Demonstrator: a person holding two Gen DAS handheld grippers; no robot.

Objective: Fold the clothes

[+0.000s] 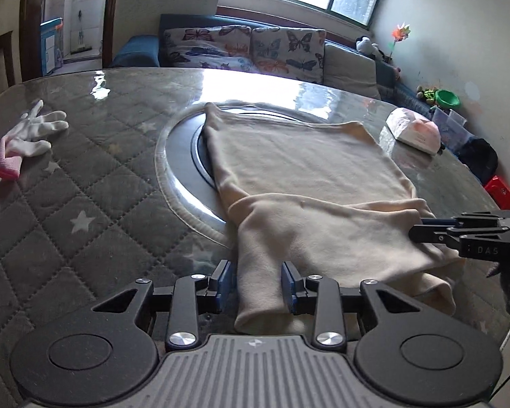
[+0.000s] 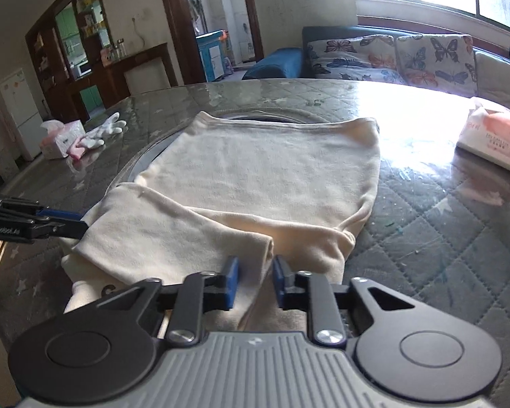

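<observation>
Your cream garment [image 1: 306,166] lies flat on the table [image 1: 85,176], spread over the round glass turntable [image 1: 183,170] at the middle, with its far hem toward the sofa [image 2: 391,57]. The near part is doubled over into a folded band that runs across the near edge of the cloth.

Your left hand-held gripper [image 1: 257,287] sits at the near left end of that fold. Its blue pads [image 1: 226,285] stand apart on either side of a narrow tongue of cloth; the right pad lies against the fabric edge, while a sliver of gap shows at the left pad, so the jaws are spread around the cloth and not pinching it.

Your right hand-held gripper [image 2: 255,284] is at the near right end of the fold. A bunched ridge of cloth runs up between its pads [image 2: 233,280]. Whether they press on it, I cannot tell: they look close to the fabric but narrow gaps seem to remain.

A white glove [image 1: 37,132] rests on the far left of the table, well apart from the garment. A tissue pack [image 2: 493,136] lies at the far right.
</observation>
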